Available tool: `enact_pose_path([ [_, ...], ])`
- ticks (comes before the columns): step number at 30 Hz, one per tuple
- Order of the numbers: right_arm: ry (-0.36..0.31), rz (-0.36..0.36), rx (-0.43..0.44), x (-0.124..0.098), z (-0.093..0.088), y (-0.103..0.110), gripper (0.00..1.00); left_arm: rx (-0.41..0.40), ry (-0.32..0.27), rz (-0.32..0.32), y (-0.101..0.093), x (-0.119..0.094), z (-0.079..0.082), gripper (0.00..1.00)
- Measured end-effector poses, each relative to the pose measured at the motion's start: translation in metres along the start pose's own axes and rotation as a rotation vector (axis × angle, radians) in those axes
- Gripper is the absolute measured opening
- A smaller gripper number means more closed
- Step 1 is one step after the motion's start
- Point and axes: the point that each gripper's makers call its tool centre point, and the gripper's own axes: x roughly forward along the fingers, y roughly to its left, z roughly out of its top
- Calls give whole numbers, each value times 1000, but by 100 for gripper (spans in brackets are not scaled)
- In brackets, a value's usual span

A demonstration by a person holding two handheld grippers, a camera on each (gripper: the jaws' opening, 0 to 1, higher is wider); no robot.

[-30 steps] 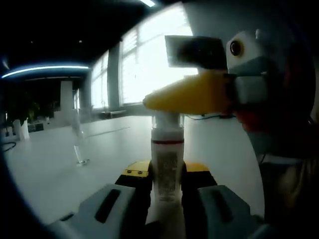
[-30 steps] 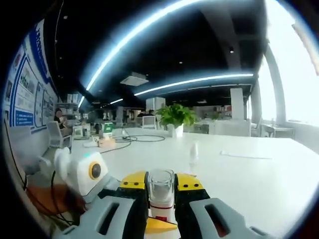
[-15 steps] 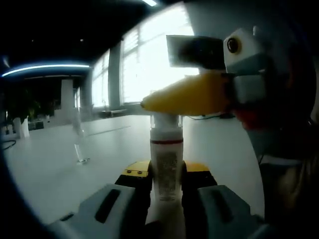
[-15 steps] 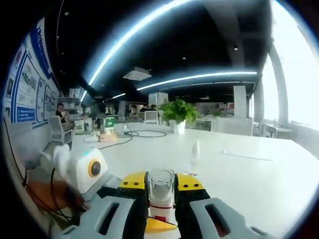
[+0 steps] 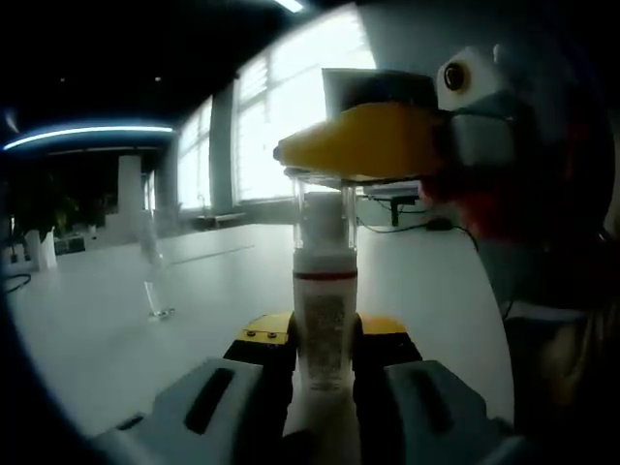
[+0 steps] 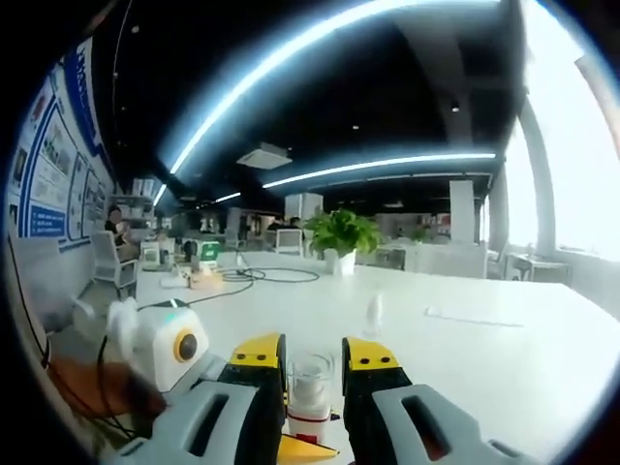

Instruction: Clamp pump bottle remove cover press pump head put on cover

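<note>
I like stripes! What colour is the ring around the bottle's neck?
Red ring on the pump bottle, clearest in the left gripper view.

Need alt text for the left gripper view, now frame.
The left gripper clamps an upright white pump bottle between its fingers, while the right gripper, yellow-tipped, sits at the clear cover on the bottle's top. Behind lie a white table and bright windows.
</note>
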Motion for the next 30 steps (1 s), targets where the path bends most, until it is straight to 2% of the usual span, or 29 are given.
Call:
enact_pose_path([
  [7, -32, -6, -5, -4, 11, 0, 17, 1, 0, -1, 0, 0, 0, 13],
  [19, -90, -56, -11, -15, 28, -13, 13, 3, 0, -2, 0, 0, 0, 13],
  [24, -90, -88, -33, -18, 29, -22, 8, 2, 0, -2, 0, 0, 0, 13],
  [27, -81, -106, -29, -20, 26, -28, 0, 1, 0, -2, 0, 0, 0, 13],
  [30, -79, -120, -29, -23, 25, -33, 0, 1, 0, -3, -1, 0, 0, 13],
])
